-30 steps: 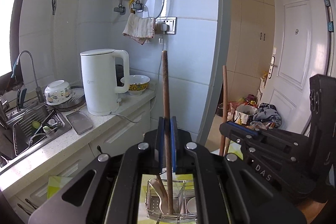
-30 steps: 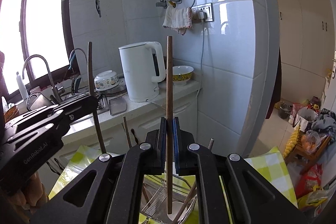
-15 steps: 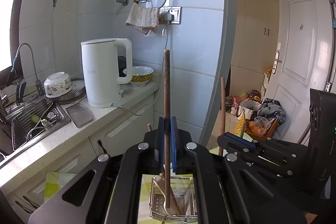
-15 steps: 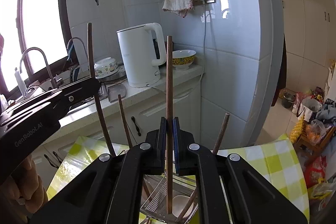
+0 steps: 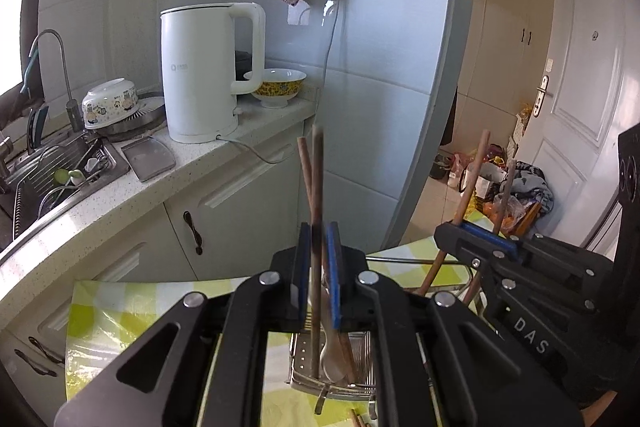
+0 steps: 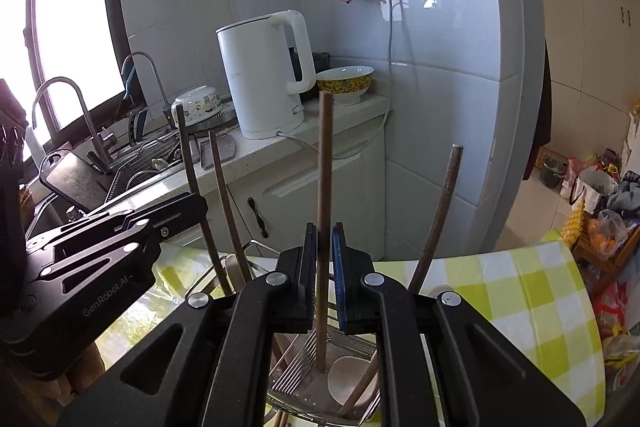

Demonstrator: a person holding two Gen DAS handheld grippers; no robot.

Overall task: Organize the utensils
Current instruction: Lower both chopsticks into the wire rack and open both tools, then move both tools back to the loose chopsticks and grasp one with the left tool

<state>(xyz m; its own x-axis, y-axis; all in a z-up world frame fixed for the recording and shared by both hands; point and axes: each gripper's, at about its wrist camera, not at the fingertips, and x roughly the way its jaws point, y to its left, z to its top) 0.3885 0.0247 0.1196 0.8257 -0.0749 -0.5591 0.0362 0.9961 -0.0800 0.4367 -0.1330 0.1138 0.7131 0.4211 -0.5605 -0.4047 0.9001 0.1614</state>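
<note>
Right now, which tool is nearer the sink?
Left. The left tool is on the sink side of the rack, the right tool on the door side. Both jaws have just been opening, each around a chopstick.

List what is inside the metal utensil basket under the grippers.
In the metal utensil basket: several upright wooden sticks, including one between the right gripper's parted pads, plus a pale spoon. The gripper bodies hide the basket's sides and rim.
</note>
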